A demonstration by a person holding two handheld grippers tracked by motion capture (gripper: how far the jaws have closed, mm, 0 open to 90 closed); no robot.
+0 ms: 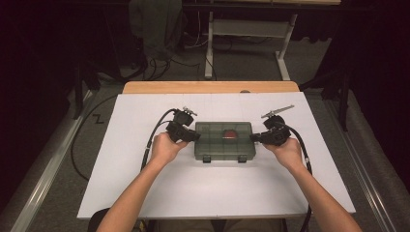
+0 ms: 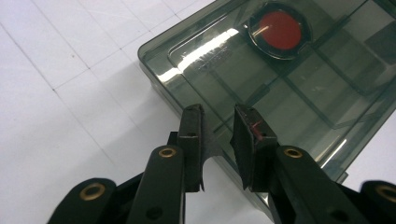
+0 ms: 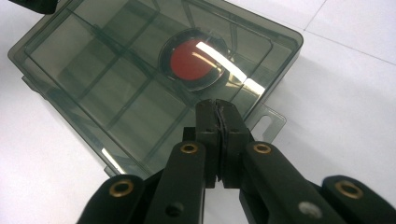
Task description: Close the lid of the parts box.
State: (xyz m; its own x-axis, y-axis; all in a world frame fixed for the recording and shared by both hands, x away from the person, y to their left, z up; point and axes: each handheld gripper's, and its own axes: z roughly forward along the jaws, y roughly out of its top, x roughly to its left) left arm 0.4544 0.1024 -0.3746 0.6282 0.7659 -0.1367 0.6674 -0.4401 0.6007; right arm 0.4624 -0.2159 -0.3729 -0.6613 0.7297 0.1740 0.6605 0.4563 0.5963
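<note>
In the high view, 2 claws flank a smoky compartment box (image 1: 224, 140) mid-surface (image 1: 145, 193). In the left gripper view, the left claw (image 2: 218, 135) is clamped on the box's tab. In the right gripper view, the right claw (image 3: 219, 122), pressed together, overlaps the box edge; a red disc (image 3: 194, 58) sits in 1 compartment.

Smoky compartment box (image 1: 224, 140) on white table (image 1: 145, 188), left gripper (image 1: 195, 136) and right gripper (image 1: 254, 138) at its ends.

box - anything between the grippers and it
Nothing visible. The left gripper is at the box's left end with its tab between the jaws; the right gripper, jaws shut, is at the right end.
</note>
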